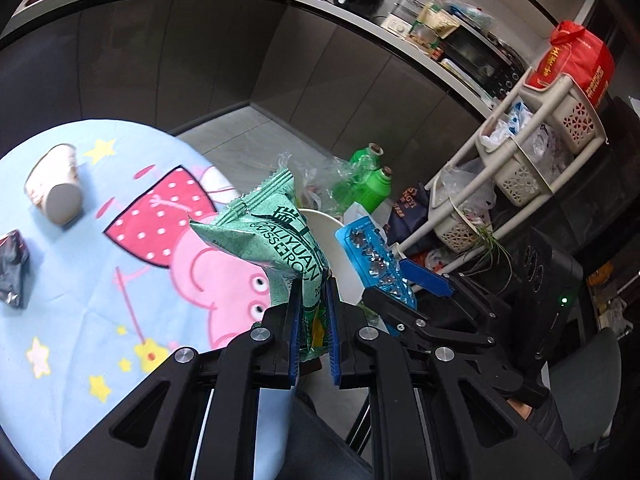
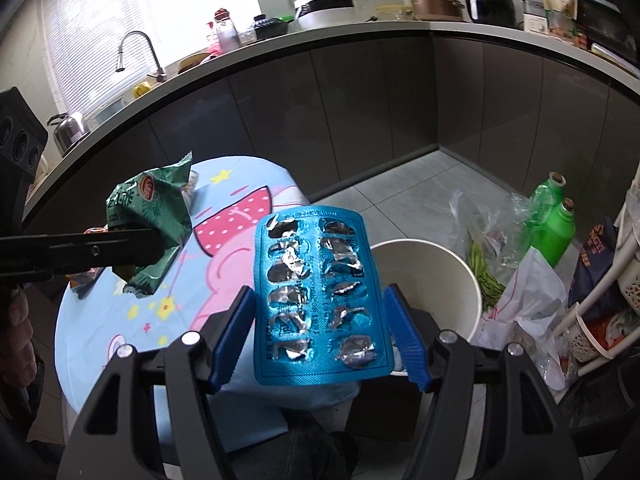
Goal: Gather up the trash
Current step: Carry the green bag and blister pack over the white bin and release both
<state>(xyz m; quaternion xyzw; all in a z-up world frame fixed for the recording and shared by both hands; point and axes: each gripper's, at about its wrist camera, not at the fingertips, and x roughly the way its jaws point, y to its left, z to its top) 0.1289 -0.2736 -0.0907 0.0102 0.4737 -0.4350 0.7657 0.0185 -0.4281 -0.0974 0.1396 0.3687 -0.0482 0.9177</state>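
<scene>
My left gripper (image 1: 314, 284) is shut on a green snack wrapper (image 1: 264, 236), which sticks up from between its blue pads over the table's edge. The right wrist view shows that wrapper (image 2: 152, 216) at the left, pinched by the left gripper (image 2: 162, 244) seen side-on. My right gripper (image 2: 319, 291) is shut on a blue blister pack (image 2: 320, 260) with torn foil, its pads pressing the pack's two long edges. A white round bin (image 2: 436, 288) stands on the floor just beyond the pack. The left wrist view has the pack (image 1: 374, 256) in front of the bin (image 1: 344, 264).
A round table with a blue cartoon cloth (image 1: 80, 300) carries a tipped paper cup (image 1: 56, 188) and a dark crumpled wrapper (image 1: 14, 268). Green bottles (image 2: 556, 220) and plastic bags lie on the floor by the bin. A white basket rack (image 1: 520, 160) stands at the right.
</scene>
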